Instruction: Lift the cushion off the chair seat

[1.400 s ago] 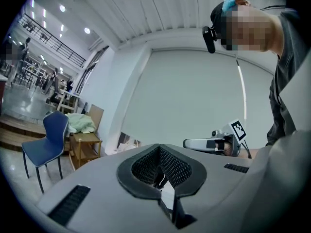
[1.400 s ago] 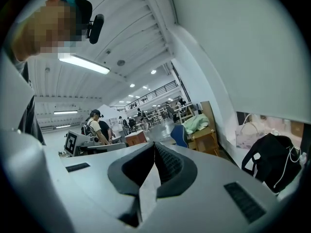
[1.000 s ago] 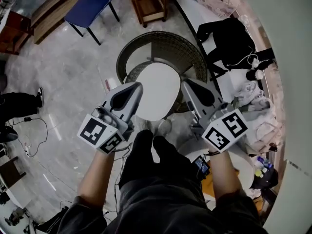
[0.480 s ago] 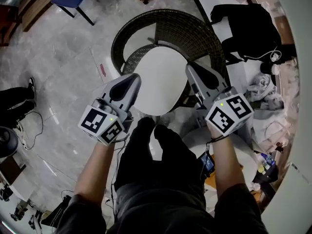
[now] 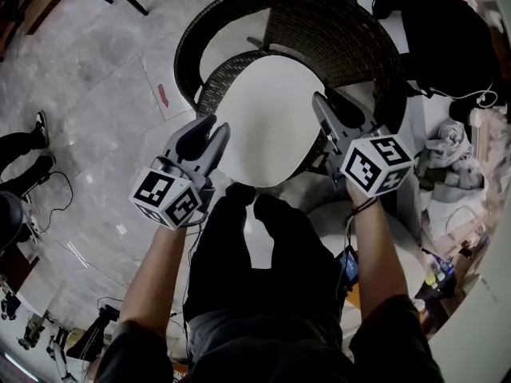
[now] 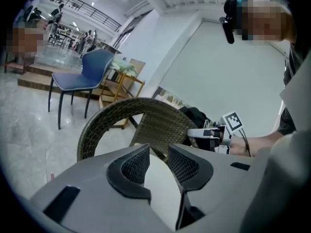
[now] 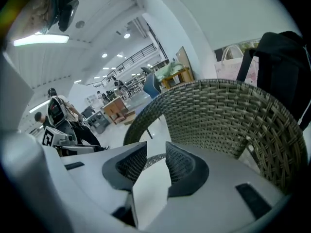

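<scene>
cushion (image 5: 267, 118): white, oval, lies flat on the chair seat and covers nearly all of it; near edge faces the person.
chair (image 5: 335, 30): dark wicker; curved back wraps round the far side and both flanks of the cushion.
left gripper (image 5: 211, 131): at the cushion's left near edge, pointing forward and down. Jaws released, standing apart, have just been opening. In the left gripper view the cushion's white shows through the gap under the tips; pads not pressing on it. Whether the edge sits between the pads: cannot tell.
right gripper (image 5: 326, 97): at the cushion's right edge, close to the wicker. Jaws also released and apart, a narrower gap, have just been opening. White of the cushion shows in the gap; no grip on it.
legs (image 5: 255, 262): dark trousers, right in front of the chair, between the two forearms.
floor (image 5: 96, 86): grey marbled tile, cables lying at left.
bag (image 5: 447, 30): black, on a white surface right of the chair.
blue chair (image 6: 95, 69): beyond the wicker one, well apart.
</scene>
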The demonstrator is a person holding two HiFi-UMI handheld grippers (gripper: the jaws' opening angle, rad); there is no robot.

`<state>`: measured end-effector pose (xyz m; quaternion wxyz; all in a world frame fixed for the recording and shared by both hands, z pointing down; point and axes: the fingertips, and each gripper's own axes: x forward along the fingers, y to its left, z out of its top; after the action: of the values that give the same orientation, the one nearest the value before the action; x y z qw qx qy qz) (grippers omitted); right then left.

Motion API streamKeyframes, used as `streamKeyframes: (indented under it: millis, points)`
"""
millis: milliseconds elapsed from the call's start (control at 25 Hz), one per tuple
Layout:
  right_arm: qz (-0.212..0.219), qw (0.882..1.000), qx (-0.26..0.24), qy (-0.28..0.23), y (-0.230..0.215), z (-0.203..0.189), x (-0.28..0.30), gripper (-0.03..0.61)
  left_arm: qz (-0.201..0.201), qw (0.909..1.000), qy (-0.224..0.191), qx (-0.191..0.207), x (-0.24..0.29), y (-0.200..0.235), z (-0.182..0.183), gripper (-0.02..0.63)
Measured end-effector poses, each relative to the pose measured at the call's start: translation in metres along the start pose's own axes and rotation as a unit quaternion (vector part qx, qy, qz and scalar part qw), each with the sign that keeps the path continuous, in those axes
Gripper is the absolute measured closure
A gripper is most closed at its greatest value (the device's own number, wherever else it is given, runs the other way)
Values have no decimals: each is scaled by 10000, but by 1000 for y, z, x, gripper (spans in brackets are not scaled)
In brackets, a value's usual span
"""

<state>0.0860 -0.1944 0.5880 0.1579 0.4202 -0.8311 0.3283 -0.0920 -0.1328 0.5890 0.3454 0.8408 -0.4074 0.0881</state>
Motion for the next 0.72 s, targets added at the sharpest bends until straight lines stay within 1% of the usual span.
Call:
streamKeyframes:
  millis: [200, 440, 720]
  points:
    - [-221, 9990, 30, 387, -36, -52, 36, 462, 273, 9983, 386, -343, 3, 40, -66, 456]
    - [-479, 9973, 60, 549, -74, -87, 65, 431, 519, 9945, 683, -609, 9, 69, -122, 410]
    - [-922, 9919, -24, 871, -113, -128, 88, 360, 893, 9866, 1098, -816, 0, 95, -189, 370]
